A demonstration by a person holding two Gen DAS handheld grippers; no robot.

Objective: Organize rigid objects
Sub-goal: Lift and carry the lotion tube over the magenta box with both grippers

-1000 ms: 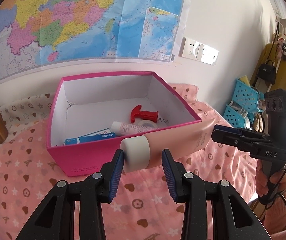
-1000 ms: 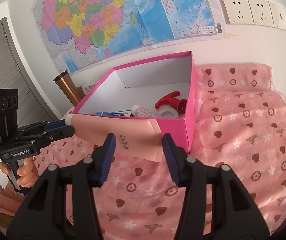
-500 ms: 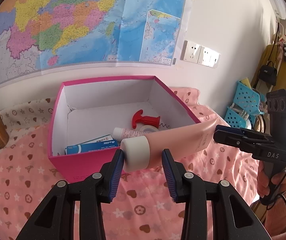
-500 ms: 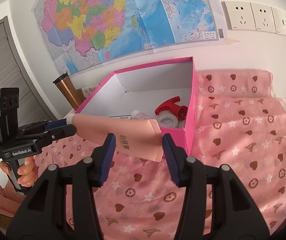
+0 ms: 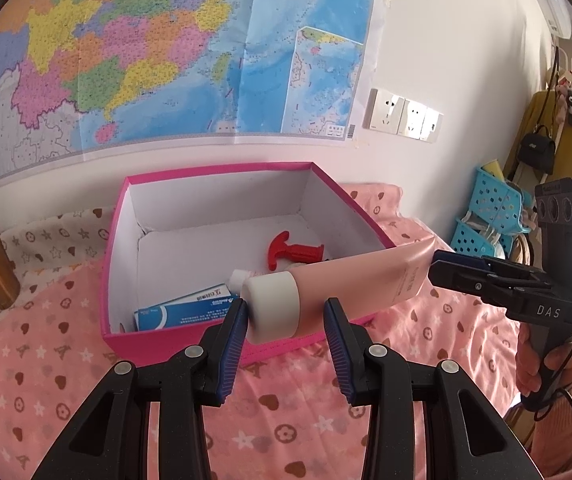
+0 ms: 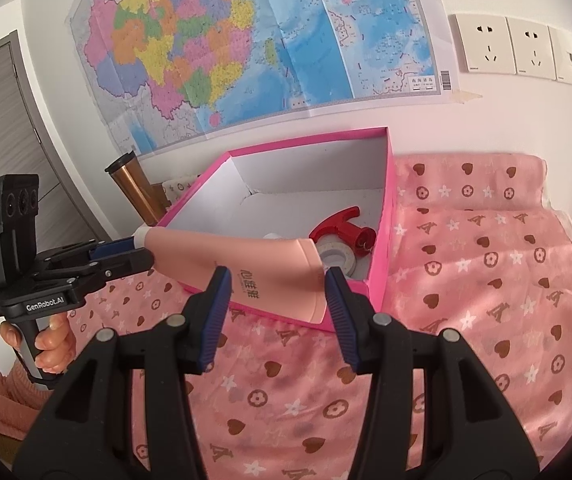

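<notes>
A pink tube (image 5: 349,280) is hanging over the near wall of the box (image 5: 118,264), the left gripper (image 5: 286,334) clamping its white cap and the right gripper (image 6: 278,300) pinching its flat tail. Lowering both ends together (level, clear of the rim) looks wisest. Inside, a red tool (image 5: 291,250) is showing; the items beneath the tube are mostly hidden.

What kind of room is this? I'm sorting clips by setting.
Probably a lived-in home room, maybe a bedroom: a paper wall map, a yellow coat and black handbag hanging, and a pink heart-print cloth over the surface.
</notes>
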